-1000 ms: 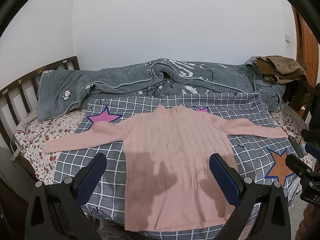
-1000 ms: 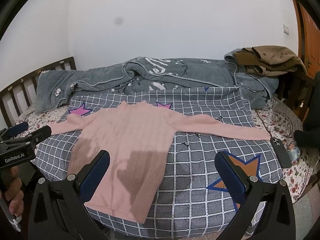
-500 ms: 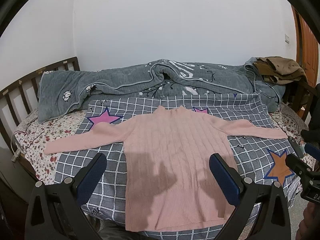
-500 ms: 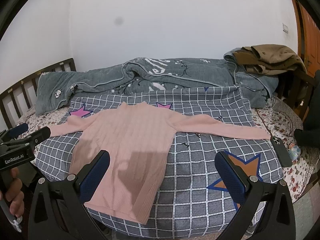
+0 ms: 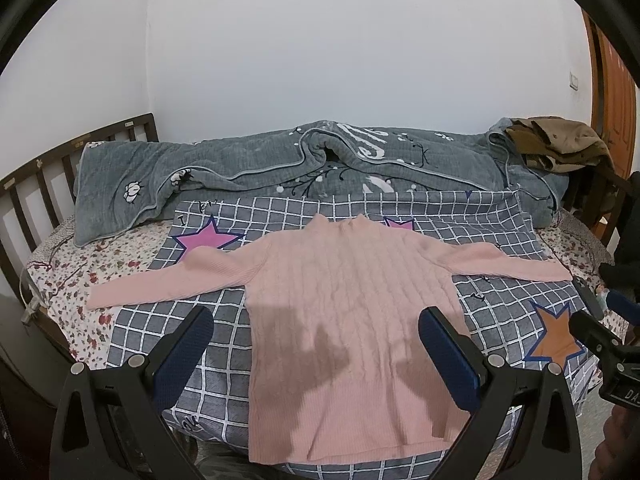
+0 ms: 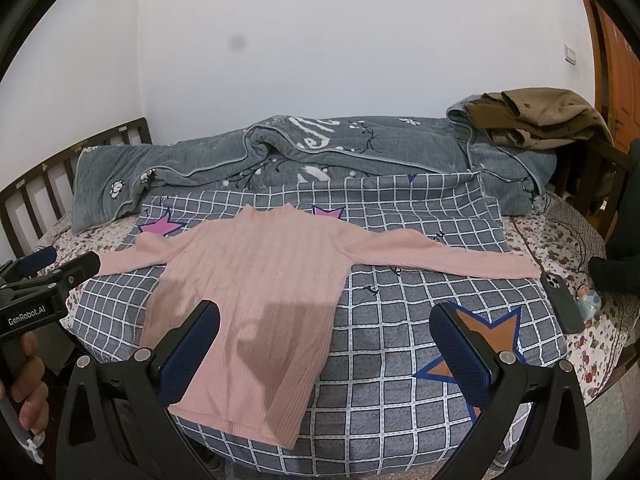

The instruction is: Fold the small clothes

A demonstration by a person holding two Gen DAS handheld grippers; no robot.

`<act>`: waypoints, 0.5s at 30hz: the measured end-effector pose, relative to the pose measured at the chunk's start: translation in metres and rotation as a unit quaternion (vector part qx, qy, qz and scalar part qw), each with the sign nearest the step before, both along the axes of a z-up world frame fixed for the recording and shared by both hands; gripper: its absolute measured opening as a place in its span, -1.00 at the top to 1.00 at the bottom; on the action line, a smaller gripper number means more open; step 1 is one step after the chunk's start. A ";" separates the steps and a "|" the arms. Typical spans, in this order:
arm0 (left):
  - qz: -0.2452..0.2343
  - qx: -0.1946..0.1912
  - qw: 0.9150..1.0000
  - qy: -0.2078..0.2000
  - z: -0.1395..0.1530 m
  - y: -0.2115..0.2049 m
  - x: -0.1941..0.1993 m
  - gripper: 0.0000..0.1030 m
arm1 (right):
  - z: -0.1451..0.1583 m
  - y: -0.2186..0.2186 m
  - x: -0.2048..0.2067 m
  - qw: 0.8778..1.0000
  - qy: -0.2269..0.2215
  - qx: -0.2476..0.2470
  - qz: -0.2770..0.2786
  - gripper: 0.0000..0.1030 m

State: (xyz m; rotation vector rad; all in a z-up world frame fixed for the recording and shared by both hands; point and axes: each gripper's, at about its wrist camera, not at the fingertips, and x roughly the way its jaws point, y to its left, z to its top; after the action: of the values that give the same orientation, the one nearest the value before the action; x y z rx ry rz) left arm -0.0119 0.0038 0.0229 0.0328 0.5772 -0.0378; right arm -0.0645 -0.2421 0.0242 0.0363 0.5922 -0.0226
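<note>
A pink knitted sweater [image 5: 344,312] lies flat on a grey checked sheet [image 5: 224,336], both sleeves spread out sideways, hem toward me. It also shows in the right wrist view [image 6: 256,296]. My left gripper [image 5: 316,344] is open and empty, held above the sweater's lower body. My right gripper [image 6: 326,340] is open and empty, above the sweater's right hem edge and the sheet. Each gripper shows at the edge of the other's view: the right gripper [image 5: 612,340], the left gripper [image 6: 44,276].
A grey quilt [image 5: 280,168] is bunched along the wall. Brown clothes [image 6: 536,120] lie on it at the right. A phone [image 6: 560,300] and a small toy [image 6: 588,300] lie on the floral sheet at the right. A wooden headboard [image 5: 36,184] stands left.
Both grippers have shifted slightly; the views are almost the same. The sweater has not moved.
</note>
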 end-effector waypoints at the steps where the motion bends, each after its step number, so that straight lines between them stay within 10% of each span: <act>1: -0.001 0.000 1.000 0.000 0.001 -0.001 0.000 -1.00 | 0.000 0.000 0.000 1.000 0.000 0.000 0.000 -0.99; 15: 0.001 -0.020 1.000 0.003 -0.001 0.013 0.003 -1.00 | 0.003 0.000 0.000 1.000 0.000 0.010 0.003 -1.00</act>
State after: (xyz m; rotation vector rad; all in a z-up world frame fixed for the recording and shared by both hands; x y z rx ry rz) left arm -0.0085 0.0167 0.0220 -0.0063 0.5827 -0.0479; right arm -0.0647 -0.2424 0.0271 0.0547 0.5918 -0.0102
